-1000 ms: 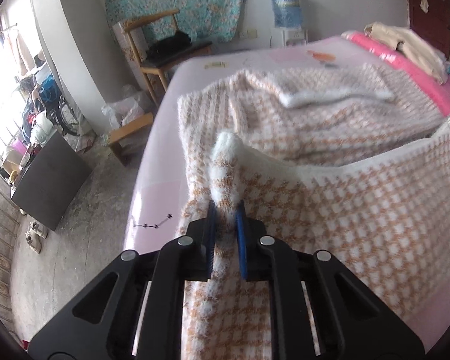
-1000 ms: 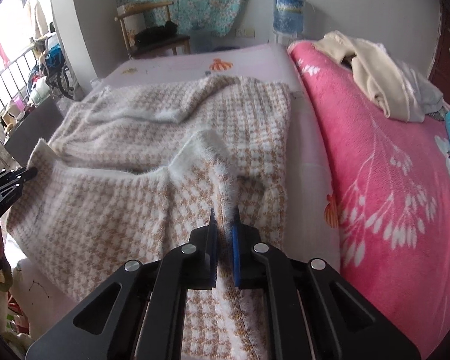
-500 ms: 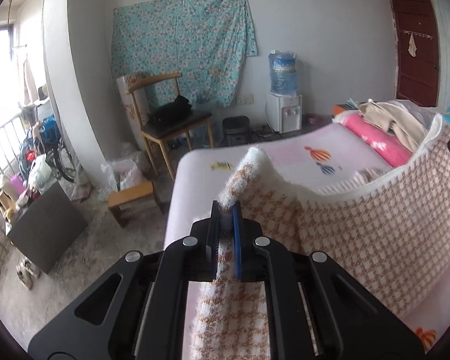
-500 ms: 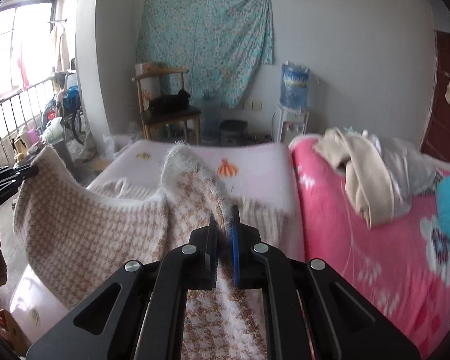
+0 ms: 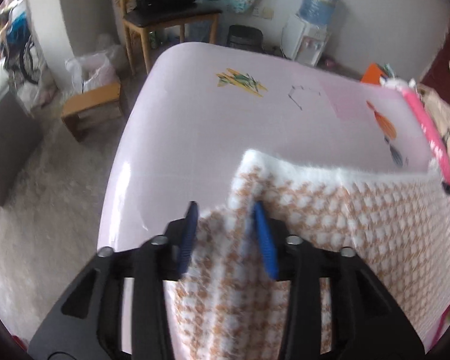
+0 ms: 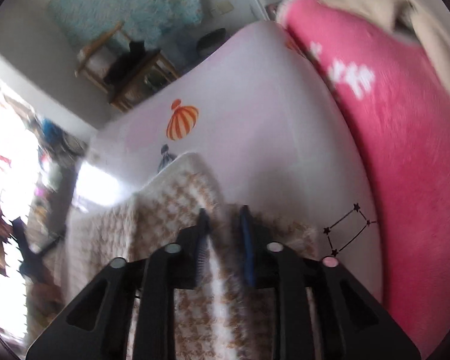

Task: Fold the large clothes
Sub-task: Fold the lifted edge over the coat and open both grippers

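beyond the jaws lies a pale pink bed sheet [image 5: 225,138] printed with an orange striped balloon [image 6: 182,123]. a pink fleece blanket [image 6: 405,138] lies to their right. far ahead stand a wooden chair [image 5: 168,21], a small stool [image 5: 90,105] and a water dispenser [image 5: 307,36].

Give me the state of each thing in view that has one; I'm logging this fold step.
Left gripper: jaws opening, sweater edge between them, unpinched.
Right gripper: jaws opening, sweater between them.
Houndstooth sweater: folded over, white edge lying across the bed.
Pink sheet: flat, bare beyond the sweater.
Pink blanket: spread along the bed's side.
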`<state>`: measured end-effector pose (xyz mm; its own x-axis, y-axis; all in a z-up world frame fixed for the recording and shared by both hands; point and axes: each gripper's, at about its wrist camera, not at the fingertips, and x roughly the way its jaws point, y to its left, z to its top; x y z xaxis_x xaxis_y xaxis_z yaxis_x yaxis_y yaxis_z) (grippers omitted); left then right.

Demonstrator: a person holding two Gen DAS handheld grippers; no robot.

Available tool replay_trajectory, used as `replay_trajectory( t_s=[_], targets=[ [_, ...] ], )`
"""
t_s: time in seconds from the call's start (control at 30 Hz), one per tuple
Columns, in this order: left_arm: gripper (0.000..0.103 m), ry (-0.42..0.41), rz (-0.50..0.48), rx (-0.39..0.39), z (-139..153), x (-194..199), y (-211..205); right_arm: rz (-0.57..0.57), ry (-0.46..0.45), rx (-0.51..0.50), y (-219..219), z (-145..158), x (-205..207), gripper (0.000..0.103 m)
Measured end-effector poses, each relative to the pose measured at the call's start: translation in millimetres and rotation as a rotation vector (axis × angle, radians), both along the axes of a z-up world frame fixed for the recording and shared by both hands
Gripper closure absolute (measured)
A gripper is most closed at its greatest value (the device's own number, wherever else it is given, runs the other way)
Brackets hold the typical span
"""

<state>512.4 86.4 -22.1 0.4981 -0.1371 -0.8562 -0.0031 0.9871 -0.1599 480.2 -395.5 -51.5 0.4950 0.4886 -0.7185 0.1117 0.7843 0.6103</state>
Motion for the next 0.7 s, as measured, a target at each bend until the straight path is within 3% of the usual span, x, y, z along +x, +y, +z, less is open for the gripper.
replay_trajectory(
  t_s=[0.1,0.2,0.33,0.47,0.7],
  targets=[
    [0.050,-0.001,0.043,-0.119,3,2,21,-0.044,-0.004,0.120,-23,-2,-5,0.065],
    [0.048,-0.030,0.095,-0.157,13,-6,35,-0.130,-0.011,0.079,-39,6,-14,0.050],
    [0.048,-0.093,0.111,-0.156,30,-39,41,-0.169,-0.041,0.020,-45,29,-37,0.050],
    [0.045,-0.144,0.040,-0.115,62,-72,24,-0.095,-0.083,-0.113,-21,62,-70,0.050],
    [0.022,-0.249,-0.187,-0.030,111,-186,-40,0.102,-0.239,-0.343,56,123,-175,0.021]
  ],
)
